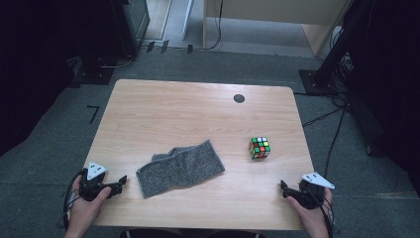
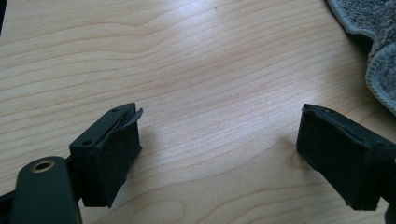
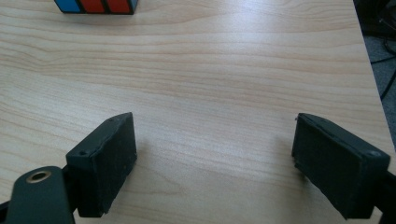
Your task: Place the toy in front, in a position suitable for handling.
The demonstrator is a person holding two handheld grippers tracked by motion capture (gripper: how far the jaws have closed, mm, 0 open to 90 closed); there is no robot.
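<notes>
Both hand-held grippers, left (image 1: pixel 120 184) and right (image 1: pixel 284 190), gape empty near grey cloth (image 1: pixel 181 167) and unlabelled puzzle cube (image 1: pixel 259 148).

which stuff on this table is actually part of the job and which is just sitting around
In the job:
- grey towel, nearest the left hand-held gripper
- puzzle cube, ahead of the right hand-held gripper
Both hand-held grippers are open and empty.

Lying about:
- black round cap in the table
- cables on the floor

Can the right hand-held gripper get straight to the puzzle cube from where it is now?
Probably yes. The right hand-held gripper sits at the table's near edge with its jaws open and nothing between them, and bare wood lies between it and the puzzle cube. The grey cloth lies off to the side.
</notes>
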